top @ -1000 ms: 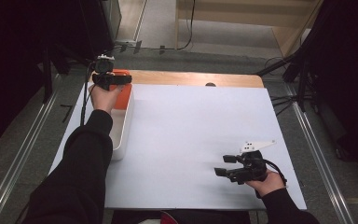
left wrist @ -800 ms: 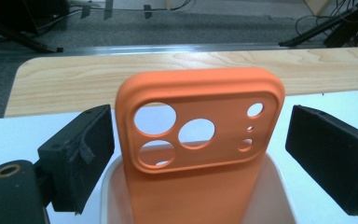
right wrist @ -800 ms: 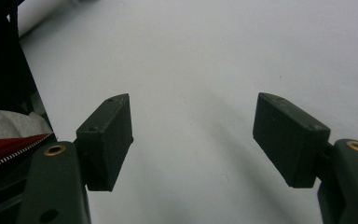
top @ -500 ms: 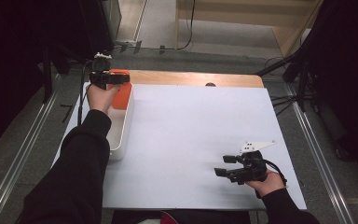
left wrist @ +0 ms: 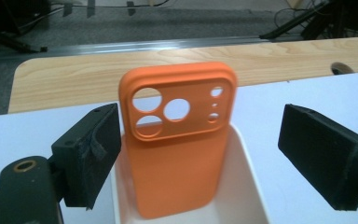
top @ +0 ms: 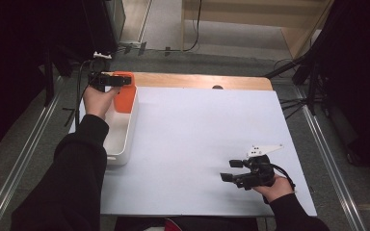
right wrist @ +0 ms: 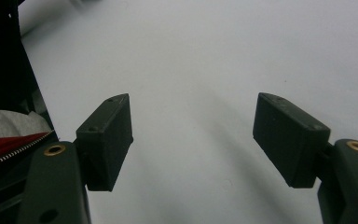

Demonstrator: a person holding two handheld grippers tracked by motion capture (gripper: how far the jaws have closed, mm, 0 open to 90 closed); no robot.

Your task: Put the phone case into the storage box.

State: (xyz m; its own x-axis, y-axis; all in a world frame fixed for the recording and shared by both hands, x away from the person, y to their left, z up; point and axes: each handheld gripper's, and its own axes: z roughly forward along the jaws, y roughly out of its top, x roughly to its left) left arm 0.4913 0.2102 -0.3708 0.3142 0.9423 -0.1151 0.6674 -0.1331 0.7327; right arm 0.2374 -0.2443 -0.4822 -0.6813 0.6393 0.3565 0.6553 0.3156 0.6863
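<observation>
An orange phone case (top: 124, 97) (left wrist: 177, 158) with camera cut-outs stands upright at the far end of a white bin (top: 121, 139) (left wrist: 242, 186) at the table's left. My left gripper (top: 118, 81) (left wrist: 200, 121) hovers just left of and above the case, pointing at it. Its jaws have just been closing. The case stands between them, near the left fingertip (left wrist: 95, 144), with a wide gap to the other; nothing presses on it. My right gripper (top: 228, 170) (right wrist: 193, 107) rests open above the white sheet at the front right, with nothing between its jaws.
A white sheet (top: 202, 134) covers most of the wooden table (top: 197, 81), which has a small hole (top: 217, 87) at its far edge. Metal rails (top: 24, 159) run along the floor on both sides. Red and grey cloth (right wrist: 9, 133) lies at the front edge.
My left hand and its gripper have risen and shifted a little toward the table's far edge, so more of the orange case shows beside it. The right gripper has kept still.
</observation>
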